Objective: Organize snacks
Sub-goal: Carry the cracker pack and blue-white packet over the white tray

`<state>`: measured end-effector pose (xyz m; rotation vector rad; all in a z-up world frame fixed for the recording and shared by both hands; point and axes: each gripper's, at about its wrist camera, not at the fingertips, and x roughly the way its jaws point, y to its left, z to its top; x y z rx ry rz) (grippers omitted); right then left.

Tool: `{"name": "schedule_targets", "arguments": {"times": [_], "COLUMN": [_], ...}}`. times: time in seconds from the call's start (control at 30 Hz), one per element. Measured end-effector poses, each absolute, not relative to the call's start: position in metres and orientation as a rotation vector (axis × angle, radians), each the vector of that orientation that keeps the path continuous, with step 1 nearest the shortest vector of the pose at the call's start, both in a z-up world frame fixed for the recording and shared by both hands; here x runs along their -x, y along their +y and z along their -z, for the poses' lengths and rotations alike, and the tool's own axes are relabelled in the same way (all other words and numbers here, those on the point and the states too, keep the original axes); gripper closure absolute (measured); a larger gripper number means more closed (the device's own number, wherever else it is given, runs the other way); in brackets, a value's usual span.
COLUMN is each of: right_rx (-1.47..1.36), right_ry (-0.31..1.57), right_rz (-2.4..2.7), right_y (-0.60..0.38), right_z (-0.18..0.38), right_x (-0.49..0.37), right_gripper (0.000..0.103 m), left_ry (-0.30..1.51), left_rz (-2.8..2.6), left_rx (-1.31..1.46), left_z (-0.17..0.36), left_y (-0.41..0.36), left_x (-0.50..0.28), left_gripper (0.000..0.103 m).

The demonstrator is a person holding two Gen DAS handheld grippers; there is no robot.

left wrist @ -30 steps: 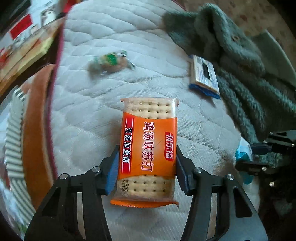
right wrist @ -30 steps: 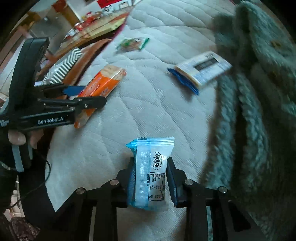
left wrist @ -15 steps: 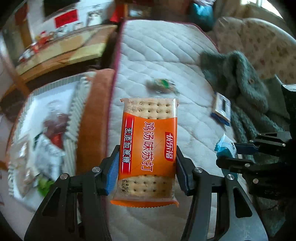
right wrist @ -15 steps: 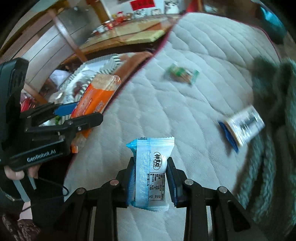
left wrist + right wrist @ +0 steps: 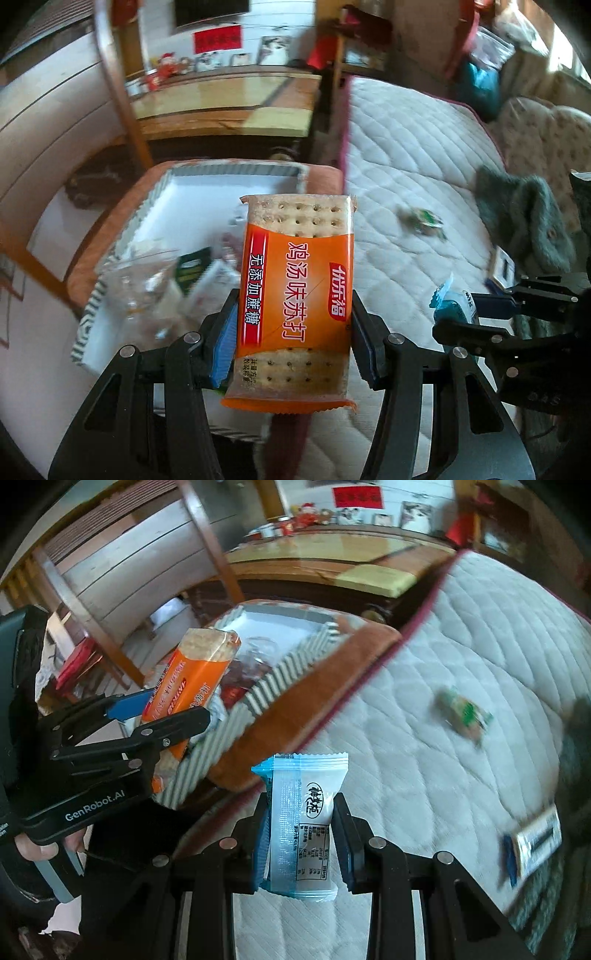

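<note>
held crackers clamped in left gripper jaws over striped box already holding blurred wrappers. gripped blue packet tight in right gripper jaws above bed, beside candy.

"GenRobot.AI" on left hand-held gripper

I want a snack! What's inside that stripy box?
The stripy box holds crinkly snack packets, blurred. The orange cracker pack in the left gripper covers part of it.
</note>
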<state>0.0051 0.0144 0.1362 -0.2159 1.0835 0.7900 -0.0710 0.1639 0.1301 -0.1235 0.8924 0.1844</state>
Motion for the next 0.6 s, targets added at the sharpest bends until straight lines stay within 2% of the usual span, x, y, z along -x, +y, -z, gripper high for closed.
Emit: {"name": "schedule_targets", "arguments": {"times": [0.6], "right_rx": [0.341], "right_ry": [1.081], "right_rz": [-0.936], "right_y": [0.119], "right_z": [-0.133], "right_x": [-0.013], "right_gripper": [0.073], "left_ry": [0.873], "left_rz": [-0.385], "left_rx": [0.237], "left_z": [-0.118], "left_y": [0.252], "left_x": [0.091], "left_gripper": [0.050]}}
